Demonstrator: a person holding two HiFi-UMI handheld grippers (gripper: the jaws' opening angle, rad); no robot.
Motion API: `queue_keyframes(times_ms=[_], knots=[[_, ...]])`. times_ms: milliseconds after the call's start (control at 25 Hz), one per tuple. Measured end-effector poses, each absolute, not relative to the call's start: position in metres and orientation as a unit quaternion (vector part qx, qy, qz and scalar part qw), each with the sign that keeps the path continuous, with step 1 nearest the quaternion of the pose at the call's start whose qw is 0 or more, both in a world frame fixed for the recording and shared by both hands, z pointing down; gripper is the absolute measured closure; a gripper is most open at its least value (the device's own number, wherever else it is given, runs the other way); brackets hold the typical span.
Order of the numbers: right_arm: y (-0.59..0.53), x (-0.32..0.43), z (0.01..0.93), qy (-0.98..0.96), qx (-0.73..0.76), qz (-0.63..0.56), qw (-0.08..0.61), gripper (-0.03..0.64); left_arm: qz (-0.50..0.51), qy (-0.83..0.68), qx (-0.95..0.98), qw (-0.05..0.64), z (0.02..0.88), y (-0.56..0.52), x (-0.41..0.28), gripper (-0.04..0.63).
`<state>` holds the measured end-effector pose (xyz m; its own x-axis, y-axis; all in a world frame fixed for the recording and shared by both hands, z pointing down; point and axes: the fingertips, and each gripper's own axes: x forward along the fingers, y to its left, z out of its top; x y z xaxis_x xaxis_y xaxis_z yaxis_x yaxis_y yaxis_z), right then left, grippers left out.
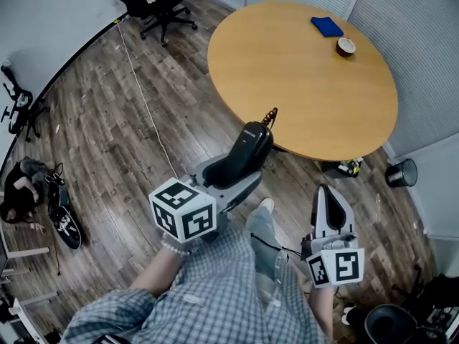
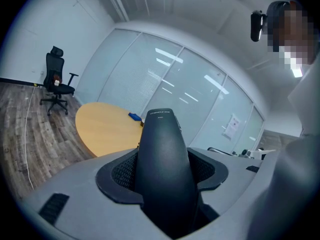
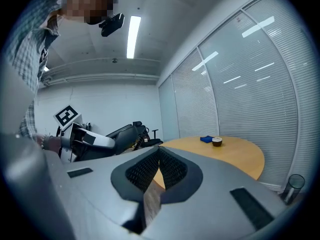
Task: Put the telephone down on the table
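Short of table w/ cloth & cup: L claw tight on telephone, R claw pressed together.

only one bit of real text: a short pale line on the top end of the telephone handset, just above centre toward 12 o'clock in the left gripper view. looks like "chinoe" plus two marks i can't make out; the tiny line under it is unreadable. in head view the same print is a pale speck on the handset, not legible.

white sheet on the glass wall, 3 o'clock in the left gripper view: print too small to read.

left cube at 7 o'clock and right cube at 5 o'clock in head view: black-and-white square code patterns, no letters or digits.
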<state>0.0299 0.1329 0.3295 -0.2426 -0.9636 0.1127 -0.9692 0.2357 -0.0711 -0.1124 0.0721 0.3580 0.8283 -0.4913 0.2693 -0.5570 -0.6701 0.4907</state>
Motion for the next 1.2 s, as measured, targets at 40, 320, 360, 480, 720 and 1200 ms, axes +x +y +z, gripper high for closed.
queue_keyframes(times_ms=[40,320,360,480,720,1200], knots=[[0.126,0.036,0.329,-0.787,0.613,0.063,0.022,0.606,0.056,-0.290,0.911,0.287,0.358,0.066,-0.107,0.314],[0.069,0.077,0.330,-0.802,0.594,0.068,0.024,0.606,0.053,-0.315,0.903,0.286,0.357,0.013,-0.068,0.314],[0.061,0.083,0.329,-0.803,0.591,0.068,0.024,0.606,0.053,-0.319,0.902,0.286,0.357,0.006,-0.063,0.314],[0.040,0.101,0.329,-0.807,0.586,0.068,0.024,0.606,0.054,-0.328,0.899,0.286,0.357,-0.013,-0.047,0.314],[0.012,0.131,0.330,-0.813,0.578,0.068,0.018,0.606,0.055,-0.345,0.894,0.281,0.357,-0.044,-0.020,0.314],[-0.010,0.155,0.336,-0.802,0.591,0.087,0.010,0.606,0.072,-0.358,0.887,0.281,0.362,-0.090,0.002,0.316]])
